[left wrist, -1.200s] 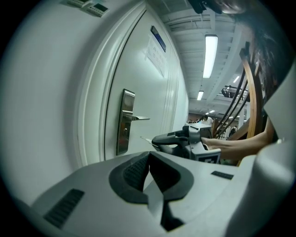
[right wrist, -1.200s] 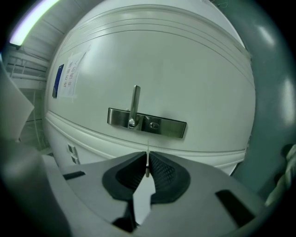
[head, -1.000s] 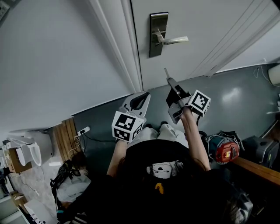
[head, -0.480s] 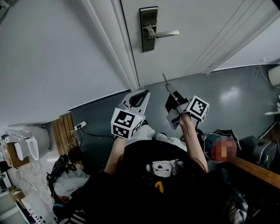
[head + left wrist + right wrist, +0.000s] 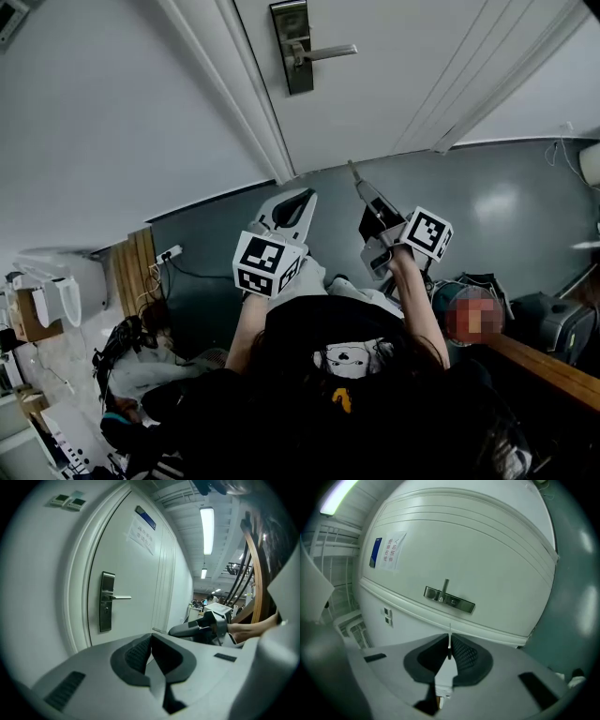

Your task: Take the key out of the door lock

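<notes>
The white door carries a steel lock plate with a lever handle, and no key shows in it. My right gripper is shut on the key, whose thin blade sticks out past the pads toward the door. It hangs well back from the lock, over the grey floor. My left gripper is shut with nothing in it, just left of the right gripper.
The door frame runs along the lock's left side. A paper notice hangs on the door. A wooden bench and bags lie at the right, and a power strip with cables lies at the left wall.
The lock plate has slid up and left in the head view. Both grippers stand farther from the door, and the key stays in the right gripper.
</notes>
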`<state>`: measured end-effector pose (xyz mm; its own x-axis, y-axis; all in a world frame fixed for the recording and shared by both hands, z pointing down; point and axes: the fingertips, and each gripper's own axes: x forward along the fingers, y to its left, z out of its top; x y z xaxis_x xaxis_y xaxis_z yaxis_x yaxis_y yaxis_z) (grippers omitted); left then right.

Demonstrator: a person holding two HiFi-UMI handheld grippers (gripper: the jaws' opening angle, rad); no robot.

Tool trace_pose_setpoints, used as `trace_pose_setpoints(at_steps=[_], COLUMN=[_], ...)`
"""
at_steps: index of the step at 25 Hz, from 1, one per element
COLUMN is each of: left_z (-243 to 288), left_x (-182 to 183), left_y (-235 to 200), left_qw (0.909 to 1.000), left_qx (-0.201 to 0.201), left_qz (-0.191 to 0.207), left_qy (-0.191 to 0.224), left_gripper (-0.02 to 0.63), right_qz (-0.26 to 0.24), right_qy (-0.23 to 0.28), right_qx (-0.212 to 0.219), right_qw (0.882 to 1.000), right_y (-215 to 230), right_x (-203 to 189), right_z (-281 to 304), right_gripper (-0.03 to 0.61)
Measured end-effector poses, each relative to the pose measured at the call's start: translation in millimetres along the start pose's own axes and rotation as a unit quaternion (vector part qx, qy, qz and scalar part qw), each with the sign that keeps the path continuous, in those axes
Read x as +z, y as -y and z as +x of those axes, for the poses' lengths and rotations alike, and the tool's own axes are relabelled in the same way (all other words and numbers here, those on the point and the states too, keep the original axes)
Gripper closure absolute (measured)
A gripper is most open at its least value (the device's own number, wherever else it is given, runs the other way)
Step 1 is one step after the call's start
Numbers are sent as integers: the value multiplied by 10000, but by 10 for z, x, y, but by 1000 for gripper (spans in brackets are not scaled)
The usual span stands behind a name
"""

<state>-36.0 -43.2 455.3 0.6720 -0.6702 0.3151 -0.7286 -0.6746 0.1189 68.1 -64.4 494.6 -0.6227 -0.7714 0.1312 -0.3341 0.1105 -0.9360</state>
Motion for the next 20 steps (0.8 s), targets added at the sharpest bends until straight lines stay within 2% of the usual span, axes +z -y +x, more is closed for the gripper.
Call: trace_pose_setpoints(at_steps=[7, 20], left_z=[-259, -497], left_x=[-86, -168], left_y=[568, 836], left_qw=[9996, 9983], left_qx=[268, 567], left_qz=[58, 108], left_qy=[49, 127], left_gripper=[606, 606], right_qz=[-384, -625], right_qy=[-278, -630], right_qx=[191, 389], right_qw=[9987, 9953], right_y=[-114, -190], right_x=[-168, -420], right_z=[-553, -778], right_gripper=[557, 557])
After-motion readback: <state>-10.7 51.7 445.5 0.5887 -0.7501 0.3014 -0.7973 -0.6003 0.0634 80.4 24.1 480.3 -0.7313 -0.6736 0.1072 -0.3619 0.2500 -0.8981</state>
